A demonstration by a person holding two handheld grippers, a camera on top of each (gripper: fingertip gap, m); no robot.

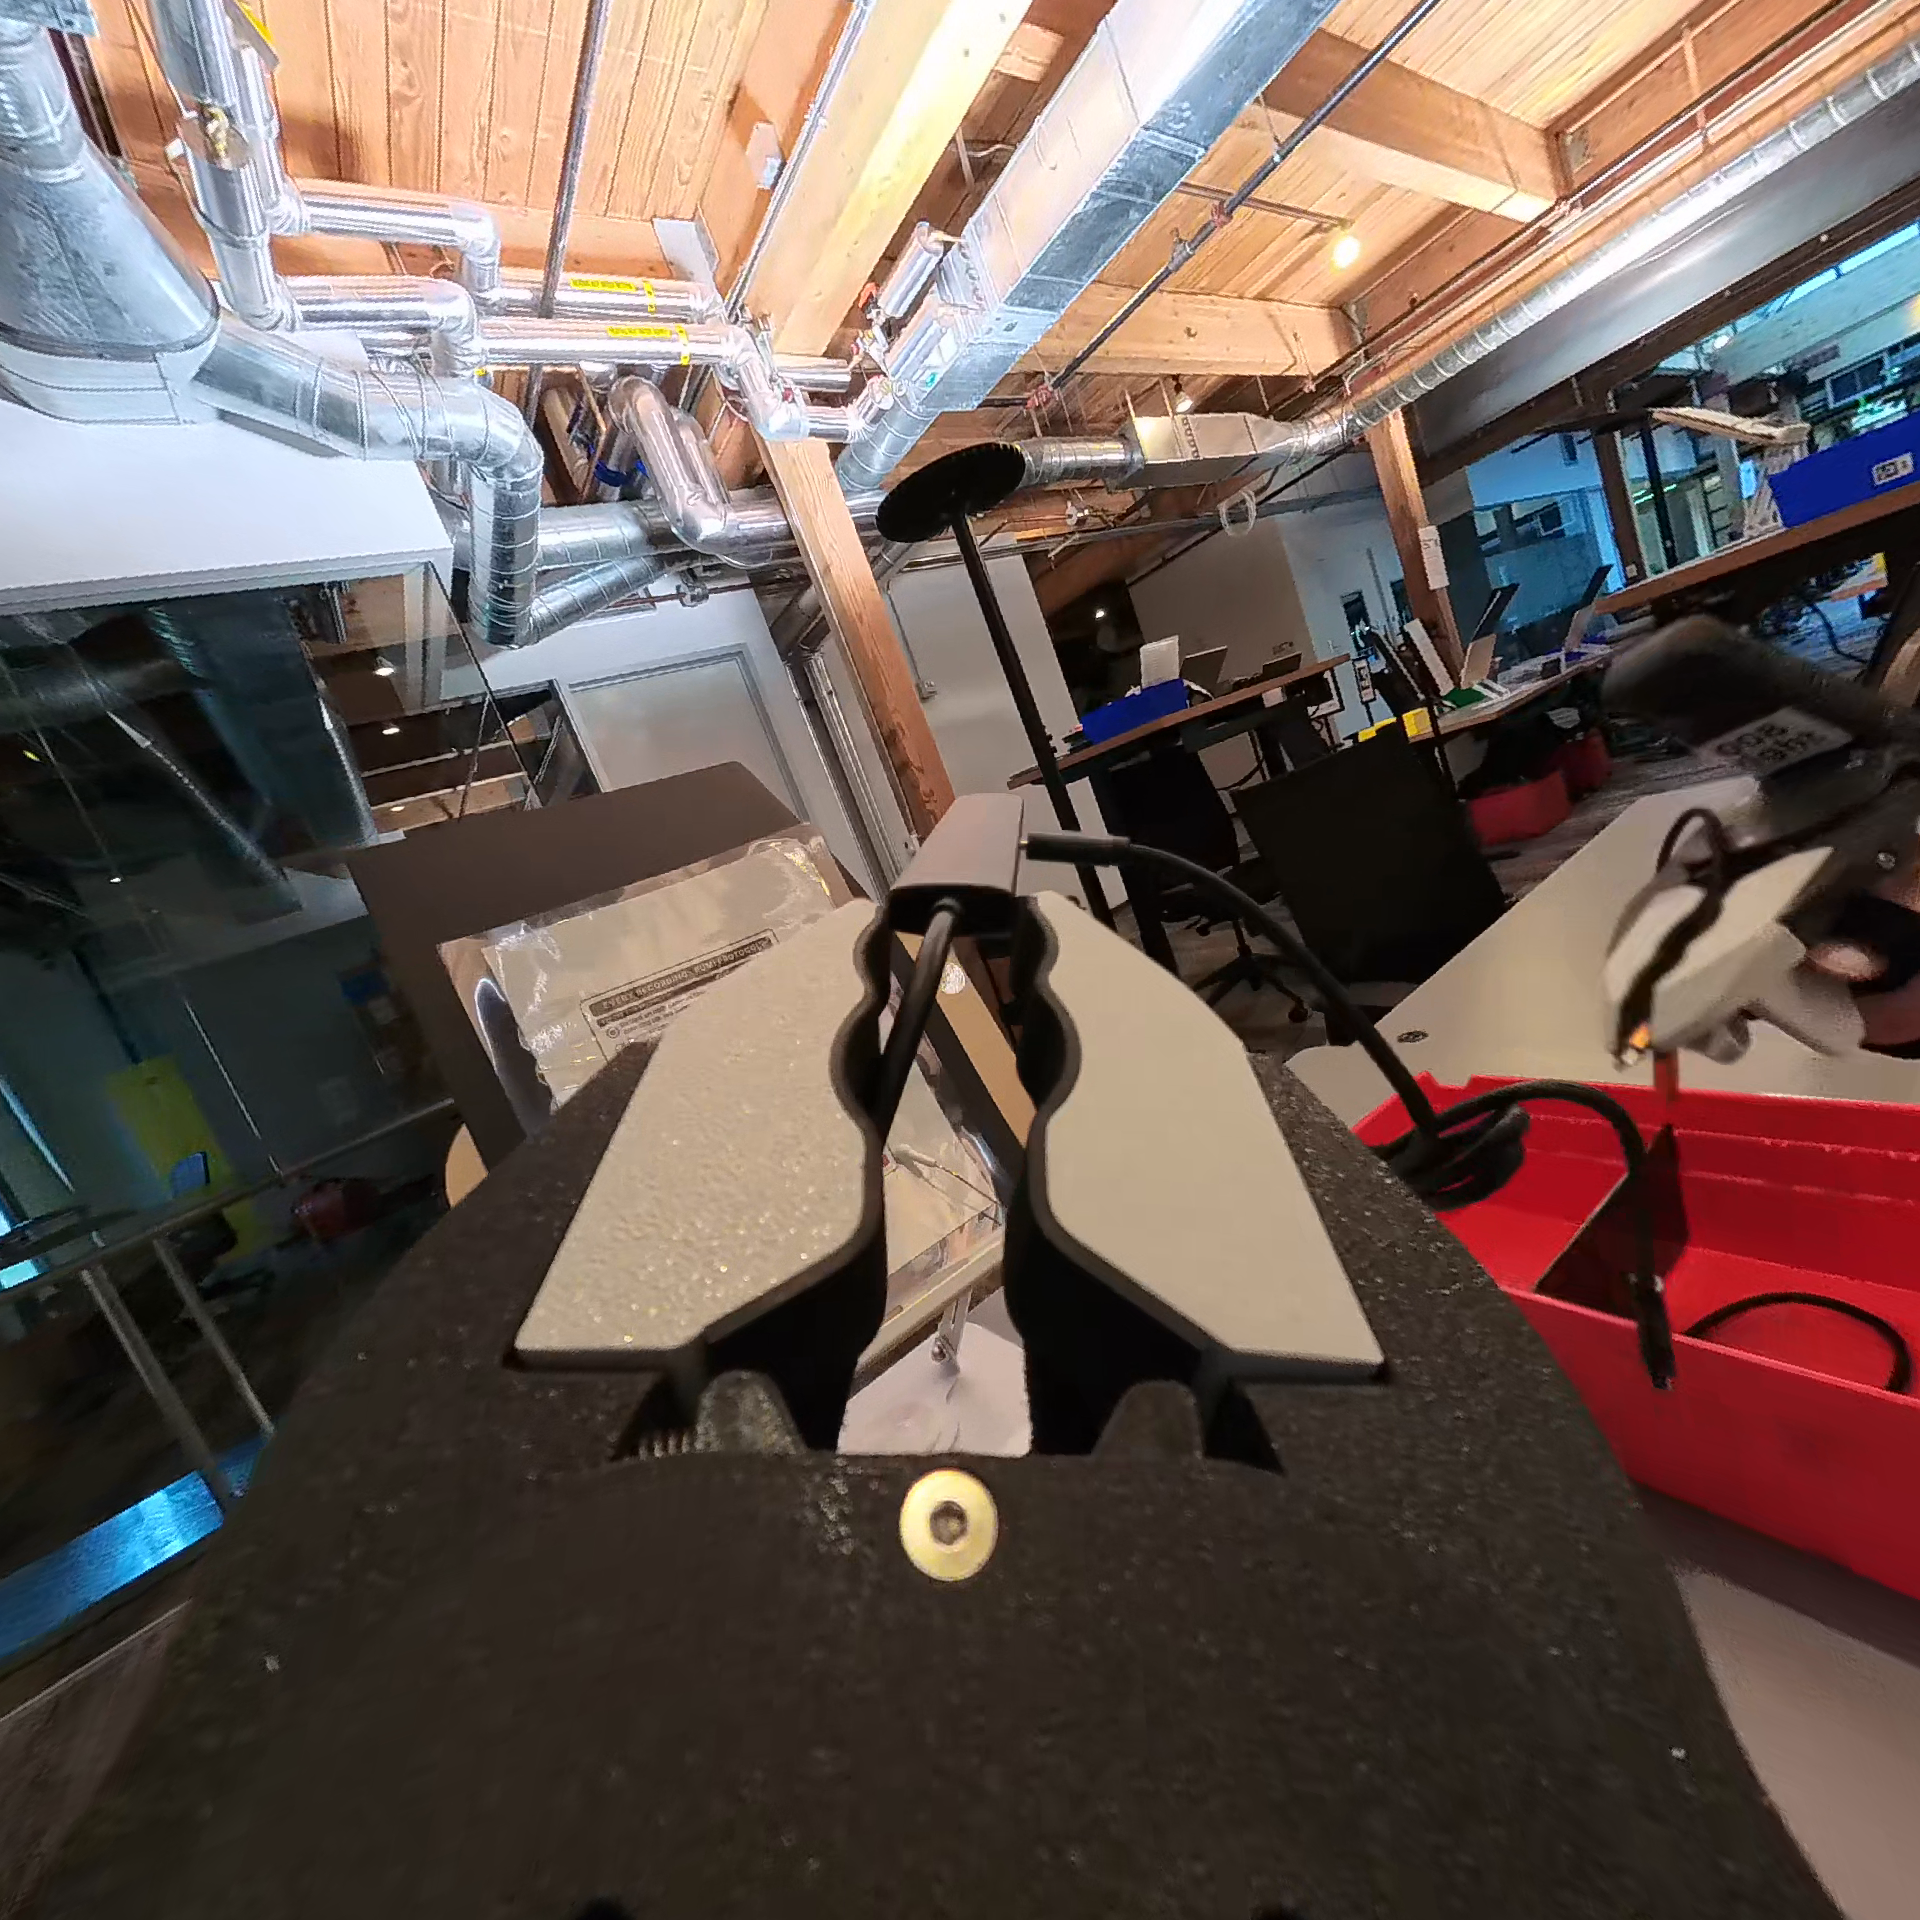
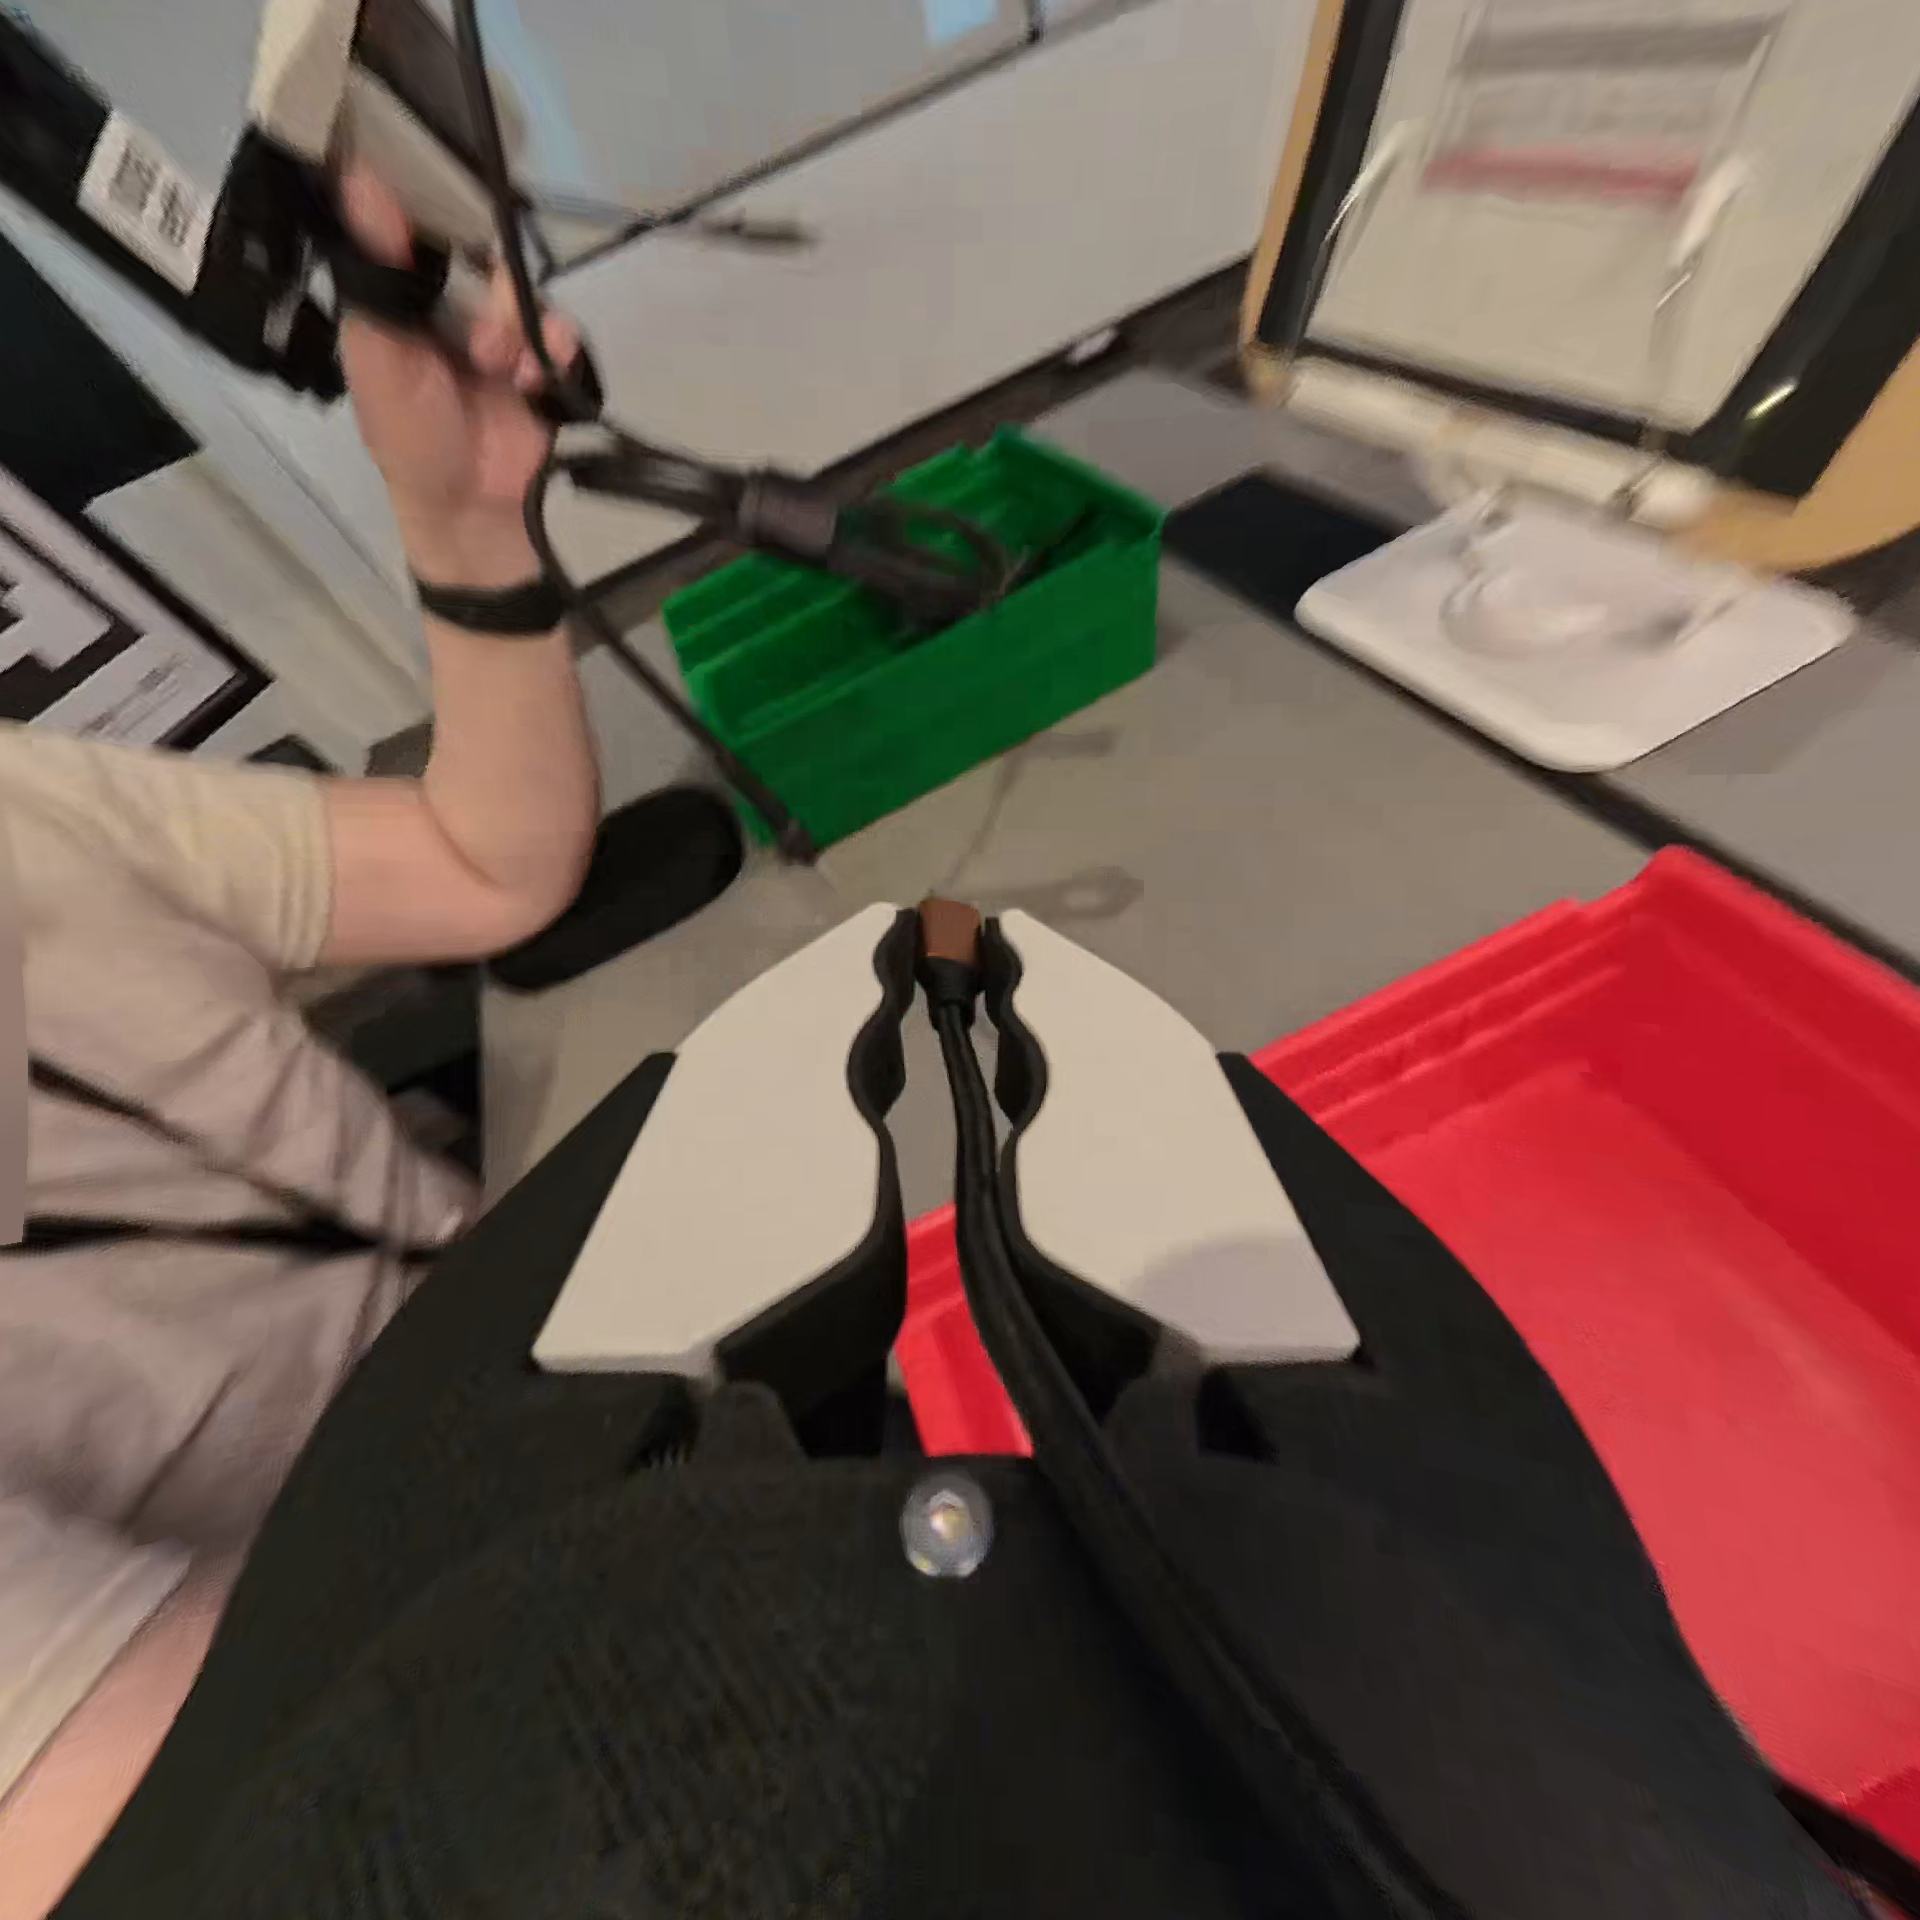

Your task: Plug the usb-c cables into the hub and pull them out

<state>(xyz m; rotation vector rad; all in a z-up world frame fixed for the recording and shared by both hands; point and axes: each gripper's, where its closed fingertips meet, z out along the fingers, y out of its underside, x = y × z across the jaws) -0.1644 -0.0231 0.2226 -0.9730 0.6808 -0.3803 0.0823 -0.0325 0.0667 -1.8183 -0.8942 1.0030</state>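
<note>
In the left wrist view my left gripper (image 1: 956,920) is shut on the near end of a black bar-shaped hub (image 1: 964,836) and holds it up in the air. The hub's own lead hangs down between the fingers. A black usb-c plug (image 1: 1075,849) sits against the hub's right side, and its cable (image 1: 1340,997) drops into the red bin (image 1: 1766,1455). My right gripper (image 1: 1642,1029) is off to the right over that bin. In the right wrist view it (image 2: 948,914) is shut on a cable plug with a brown sleeve (image 2: 945,932); that black cable (image 2: 997,1247) trails back.
A loose black plug (image 1: 1654,1340) hangs over the red bin's edge. A green bin (image 2: 935,665) with coiled cables stands on the grey table (image 2: 1299,831). A white stand base (image 2: 1558,634) lies at the far right. A person's arm (image 2: 488,727) holds the left gripper at upper left. The left gripper's tips are roughly 30 cm from the right gripper's.
</note>
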